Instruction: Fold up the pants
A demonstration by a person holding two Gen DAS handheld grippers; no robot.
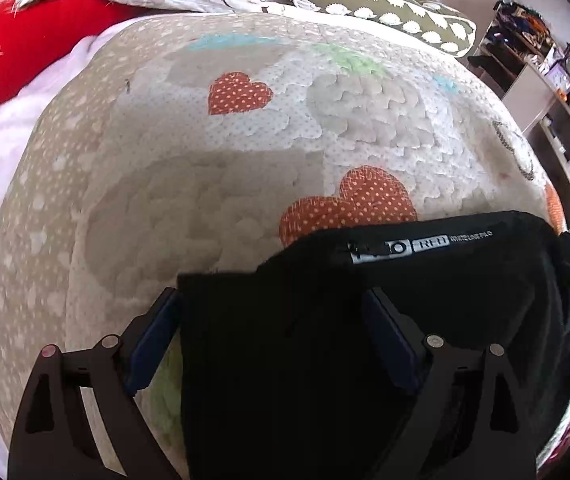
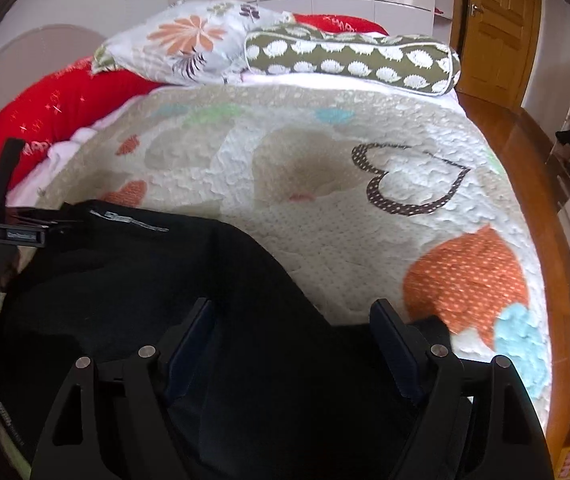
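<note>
Left wrist: my left gripper (image 1: 273, 336) jaws wide, over black pants (image 1: 325, 320), not pinching | right gripper (image 2: 293, 340) jaws apart above same pants (image 2: 125, 280) | pants lie on heart-patterned quilt (image 2: 325, 200), near edge.

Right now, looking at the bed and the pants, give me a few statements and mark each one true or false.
1. The pants are black. True.
2. The pants hang over a chair. False: they lie on the quilt on the bed.
3. The left gripper has its jaws apart, with pants fabric between them and neither pad pressing on it. True.
4. The quilt is plain blue. False: it is beige and white with orange hearts.
5. A green bolster pillow with white spots lies at the far end of the bed. True.
6. The right gripper is clamped shut. False: its jaws stand apart over the pants.
</note>
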